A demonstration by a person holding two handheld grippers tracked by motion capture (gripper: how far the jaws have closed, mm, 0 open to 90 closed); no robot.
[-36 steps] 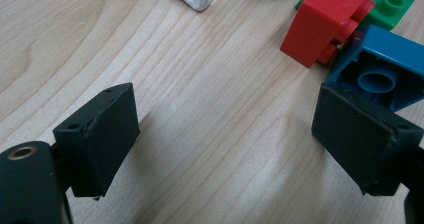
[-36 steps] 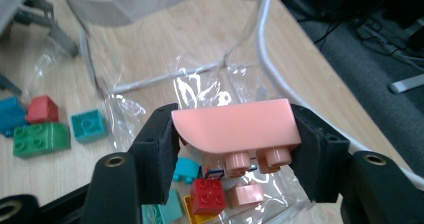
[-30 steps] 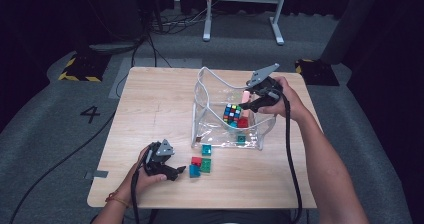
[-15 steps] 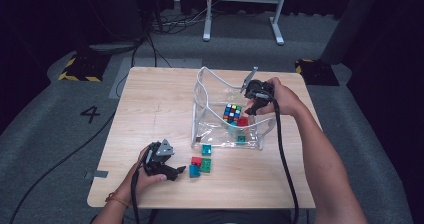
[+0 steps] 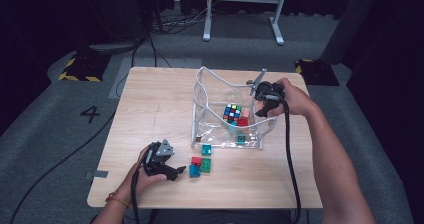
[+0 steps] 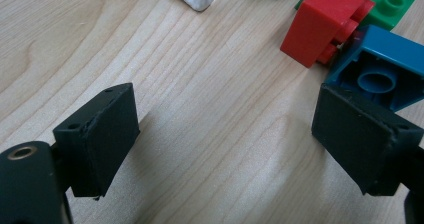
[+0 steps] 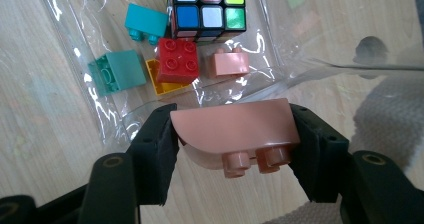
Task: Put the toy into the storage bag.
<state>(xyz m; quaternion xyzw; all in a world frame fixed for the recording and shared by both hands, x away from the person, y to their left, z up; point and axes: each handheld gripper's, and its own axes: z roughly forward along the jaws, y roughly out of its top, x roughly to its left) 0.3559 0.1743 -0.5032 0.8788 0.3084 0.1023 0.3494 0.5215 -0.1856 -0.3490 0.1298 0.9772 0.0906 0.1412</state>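
My right gripper hangs over the right rim of a clear plastic bag and is shut on a pink curved brick, studs toward the camera. Below it inside the bag lie a colour cube, a red brick, a small pink brick, a yellow one and two teal bricks. My left gripper rests on the table at the front left, open, with bare wood between its jaws. A blue brick touches its right pad, with a red brick just beyond.
A green brick and a teal brick sit outside the bag by its front left corner. The wooden table has bare room at the left and back. Cables trail off the front edge from both grippers.
My right gripper has tipped downward and shifted slightly toward the bag's inside, still holding the pink brick. The left gripper and the loose bricks have not moved.
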